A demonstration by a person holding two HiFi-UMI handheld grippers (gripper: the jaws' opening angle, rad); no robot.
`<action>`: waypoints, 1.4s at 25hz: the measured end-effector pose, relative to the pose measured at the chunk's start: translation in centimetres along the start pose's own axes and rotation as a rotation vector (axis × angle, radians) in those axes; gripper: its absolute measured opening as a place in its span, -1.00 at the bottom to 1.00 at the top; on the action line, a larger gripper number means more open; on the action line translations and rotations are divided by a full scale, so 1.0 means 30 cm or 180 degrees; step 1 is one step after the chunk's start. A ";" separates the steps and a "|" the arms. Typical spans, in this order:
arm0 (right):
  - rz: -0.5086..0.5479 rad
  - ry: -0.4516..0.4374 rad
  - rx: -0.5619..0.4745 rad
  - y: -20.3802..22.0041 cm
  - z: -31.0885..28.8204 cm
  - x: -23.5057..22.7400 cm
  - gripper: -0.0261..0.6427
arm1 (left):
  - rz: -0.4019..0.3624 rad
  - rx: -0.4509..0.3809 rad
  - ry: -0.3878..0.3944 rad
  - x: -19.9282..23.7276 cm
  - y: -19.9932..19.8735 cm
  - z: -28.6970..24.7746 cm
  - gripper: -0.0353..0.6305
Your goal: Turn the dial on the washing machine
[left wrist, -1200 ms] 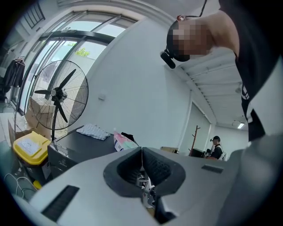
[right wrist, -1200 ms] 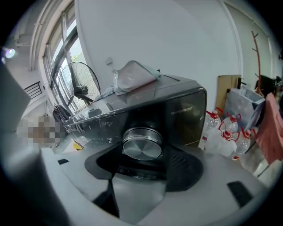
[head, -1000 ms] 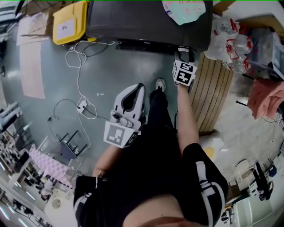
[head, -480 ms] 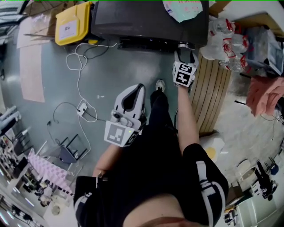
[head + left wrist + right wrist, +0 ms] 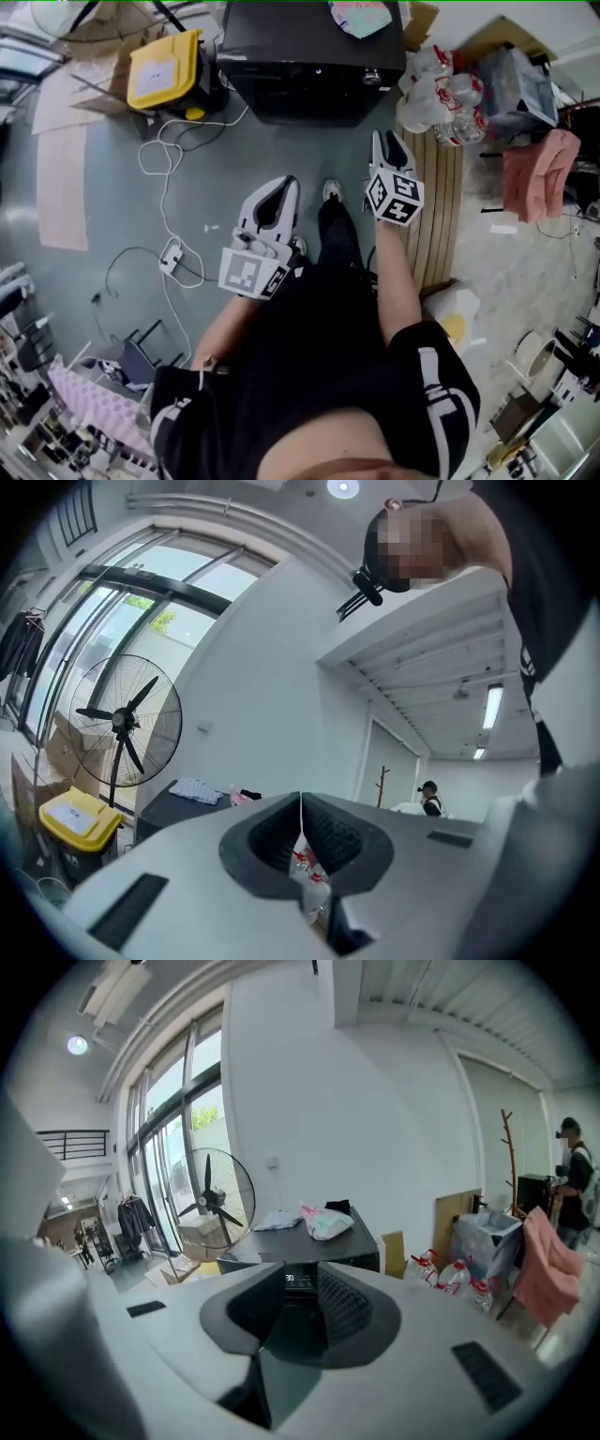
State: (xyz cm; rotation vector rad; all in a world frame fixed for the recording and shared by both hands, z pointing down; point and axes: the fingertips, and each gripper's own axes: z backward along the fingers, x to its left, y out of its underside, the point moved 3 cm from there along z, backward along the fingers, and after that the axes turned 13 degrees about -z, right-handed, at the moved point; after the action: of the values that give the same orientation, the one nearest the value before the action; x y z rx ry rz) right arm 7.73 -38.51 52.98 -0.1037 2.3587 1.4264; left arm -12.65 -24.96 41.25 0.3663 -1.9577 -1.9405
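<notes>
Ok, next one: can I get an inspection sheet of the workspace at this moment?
Surface: grey floor; no worktable.
Job's things: dark washing machine; small round knob at its front right, probably the dial, untouched.
Clutter: yellow bin, bag on the machine, water bottles, pink cloth, wooden slats.
Grippers: left gripper shut, empty; right gripper short of the machine, jaws closing, nothing between them.
Cables: white cable with plug block looped over the floor.
Surroundings: standing fan, large windows, a distant person.
</notes>
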 end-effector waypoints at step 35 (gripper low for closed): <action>0.0075 -0.0623 -0.0425 0.004 1.126 0.161 -0.84 | -0.0106 -0.0153 0.0047 -0.516 -0.224 0.518 -0.82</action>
State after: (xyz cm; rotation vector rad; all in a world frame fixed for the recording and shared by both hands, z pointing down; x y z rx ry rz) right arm 12.76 -8.56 37.44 0.0273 2.1141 1.5306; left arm -5.76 -4.48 33.56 0.4017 -1.9037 -1.9961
